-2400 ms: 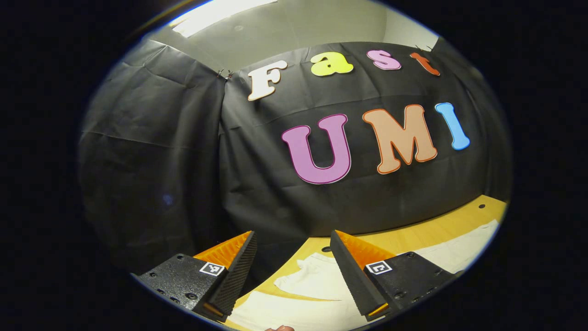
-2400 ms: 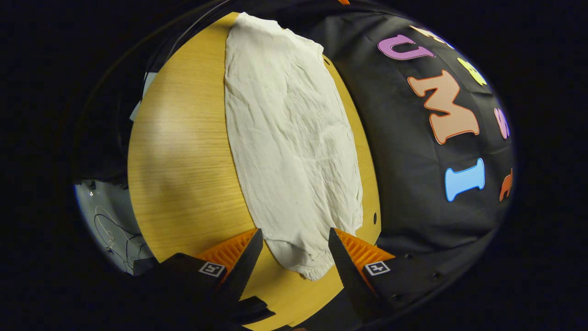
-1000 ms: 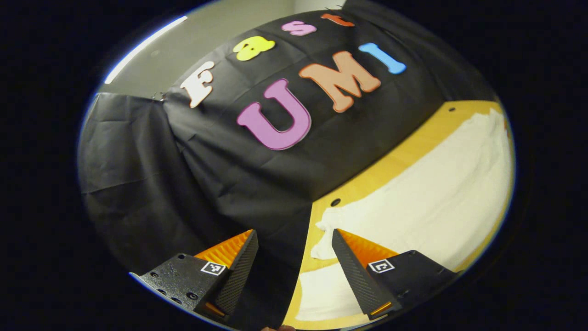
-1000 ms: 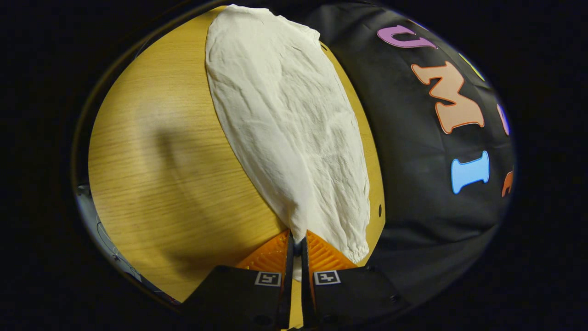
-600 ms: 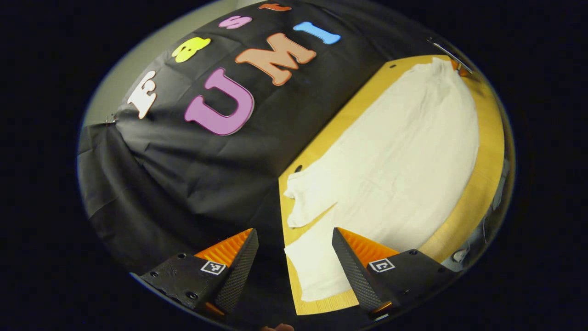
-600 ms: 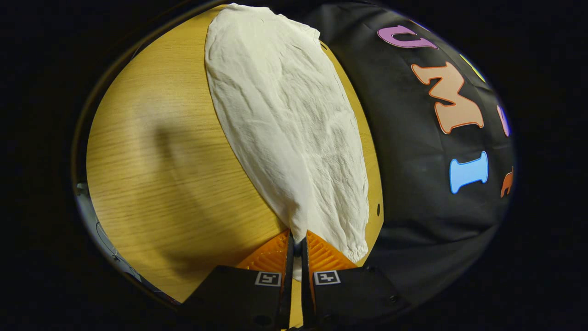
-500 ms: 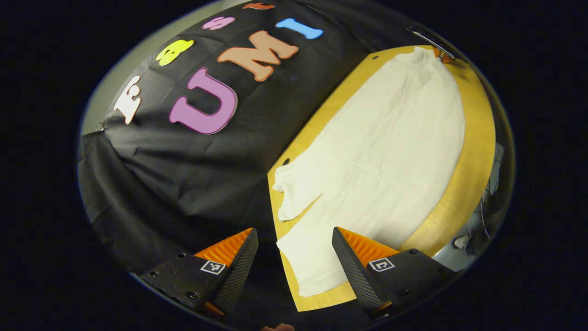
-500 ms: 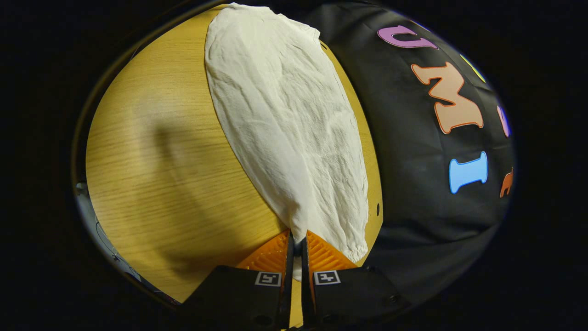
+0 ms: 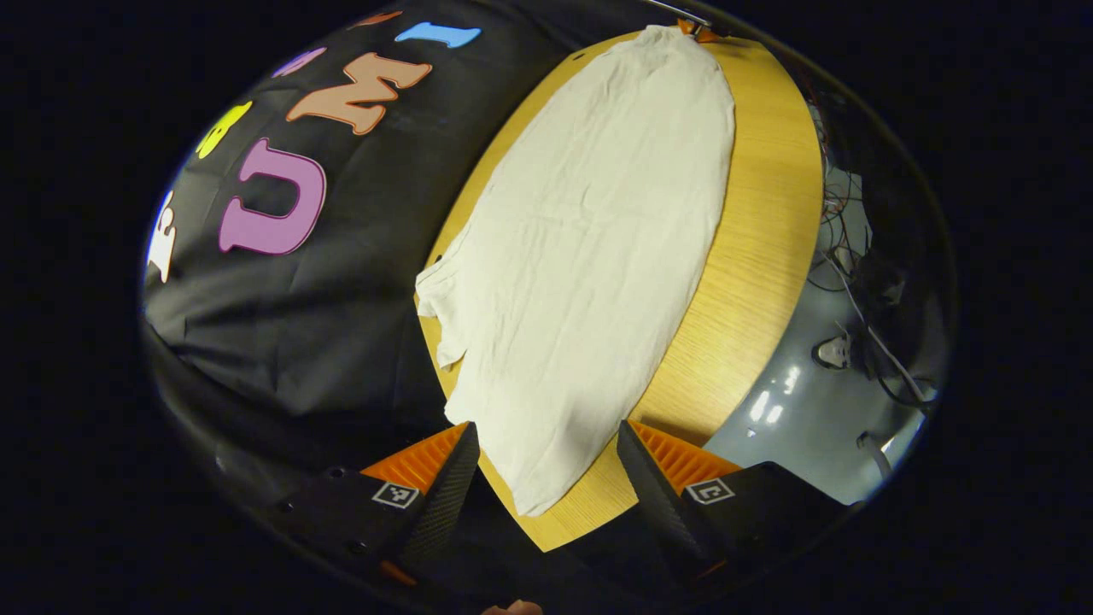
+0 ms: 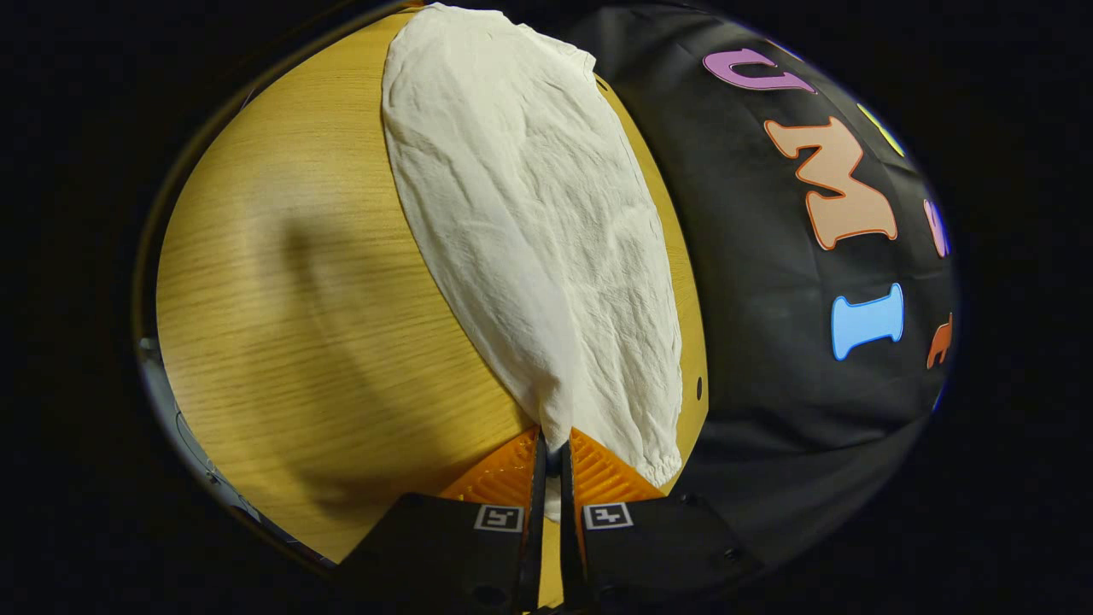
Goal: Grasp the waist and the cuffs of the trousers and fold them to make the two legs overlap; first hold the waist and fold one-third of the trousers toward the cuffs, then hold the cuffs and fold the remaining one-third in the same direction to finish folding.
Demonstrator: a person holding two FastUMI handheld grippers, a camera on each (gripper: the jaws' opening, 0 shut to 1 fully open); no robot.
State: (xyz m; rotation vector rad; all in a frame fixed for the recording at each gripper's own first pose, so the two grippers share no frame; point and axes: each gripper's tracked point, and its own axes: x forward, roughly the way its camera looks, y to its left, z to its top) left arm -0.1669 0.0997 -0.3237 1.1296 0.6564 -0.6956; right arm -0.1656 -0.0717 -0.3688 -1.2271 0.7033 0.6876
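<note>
White trousers (image 9: 598, 239) lie lengthwise on the wooden table (image 9: 760, 213). In the left gripper view their two leg ends point toward me. The nearer cuff (image 9: 534, 478) lies between the spread fingers of my open left gripper (image 9: 546, 491), which hovers above the table's corner. In the right gripper view the trousers (image 10: 529, 213) stretch away from me. My right gripper (image 10: 551, 453) is shut on the waist edge at its near corner. The gathered waistband (image 10: 657, 465) hangs to the right of the fingers. The other gripper (image 9: 696, 30) shows as a small tip at the trousers' far end.
The booth's black cloth wall (image 9: 299, 325) runs along one long side of the table (image 10: 299, 299). Grey floor with cables and plugs (image 9: 854, 282) lies beyond the opposite edge. A small hole (image 10: 698, 389) sits in the table near the waistband.
My left gripper has swung from facing the wall to looking down the table, ending over the near cuff, still open. My right gripper shut on the waist and has since held still.
</note>
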